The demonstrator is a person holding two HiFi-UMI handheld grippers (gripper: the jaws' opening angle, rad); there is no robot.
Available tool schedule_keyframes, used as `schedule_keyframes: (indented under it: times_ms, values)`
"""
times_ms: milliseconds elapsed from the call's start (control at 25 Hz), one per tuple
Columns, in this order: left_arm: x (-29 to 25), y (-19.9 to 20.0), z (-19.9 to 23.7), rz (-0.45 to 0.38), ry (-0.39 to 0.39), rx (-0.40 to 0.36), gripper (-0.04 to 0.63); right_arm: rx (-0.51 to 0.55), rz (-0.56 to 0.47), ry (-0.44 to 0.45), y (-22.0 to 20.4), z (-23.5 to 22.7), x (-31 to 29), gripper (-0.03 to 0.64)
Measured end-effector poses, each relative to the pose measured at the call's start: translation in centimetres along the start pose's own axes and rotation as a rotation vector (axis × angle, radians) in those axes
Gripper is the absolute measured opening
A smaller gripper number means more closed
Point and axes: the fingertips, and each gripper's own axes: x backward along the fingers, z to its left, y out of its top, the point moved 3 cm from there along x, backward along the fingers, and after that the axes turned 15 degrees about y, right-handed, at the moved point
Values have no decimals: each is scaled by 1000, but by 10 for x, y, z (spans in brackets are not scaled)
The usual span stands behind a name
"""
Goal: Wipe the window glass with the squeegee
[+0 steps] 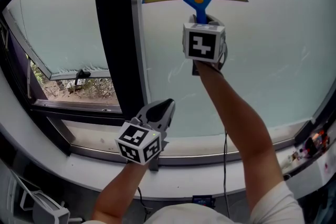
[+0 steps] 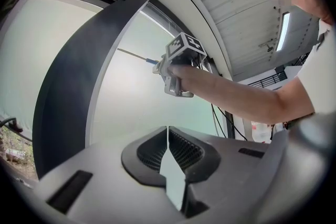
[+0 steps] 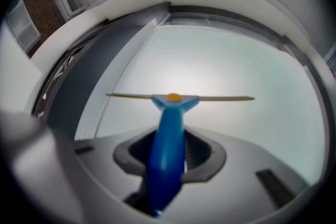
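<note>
Step in hand: a wiping pass on the large pale frosted window glass (image 1: pixel 262 34). The blue-handled squeegee with a thin yellow blade (image 1: pixel 197 1) lies level, apparently against the pane's upper part.
Next move: probably a straight draw downward, blade kept flat and level, ending short of the white sill (image 1: pixel 210 176).
Surface: smooth glass, faint streaks towards the right.
Room: a dark vertical mullion (image 1: pixel 113 23) bounds the pane on the left; beyond it a side sash is tilted open.
Right hand-held gripper (image 3: pixel 170 149): pinching the squeegee's blue handle.
Left hand-held gripper (image 2: pixel 168 152): pressed together, empty, low near the sill.
</note>
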Motion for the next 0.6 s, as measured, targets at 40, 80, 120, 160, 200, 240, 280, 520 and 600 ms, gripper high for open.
schedule_keyframes:
  times_ms: [40, 80, 120, 160, 200, 240, 280, 520, 600]
  values:
    - [1, -3, 0, 4, 2, 0, 34, 1, 1, 0, -2, 1, 0, 138]
    - [1, -5, 1, 8, 3, 2, 34, 3, 1, 1, -4, 1, 1, 138]
    - [2, -8, 2, 12, 5, 3, 34, 5, 1, 1, -7, 2, 1, 138]
    - [3, -10, 2, 15, 7, 6, 34, 7, 2, 1, -9, 3, 2, 138]
    - [3, -13, 2, 18, 8, 9, 34, 8, 3, 1, -12, 4, 2, 138]
    - [4, -15, 2, 20, 9, 12, 34, 8, 5, 2, -15, 4, 3, 138]
    - [5, -16, 3, 22, 10, 13, 34, 7, 7, 2, -18, 5, 3, 138]
    - [9, -26, 4, 36, 17, 26, 34, 6, 17, 5, -32, 9, 7, 138]
    - [9, -30, 4, 43, 19, 31, 34, 5, 23, 8, -38, 11, 8, 138]
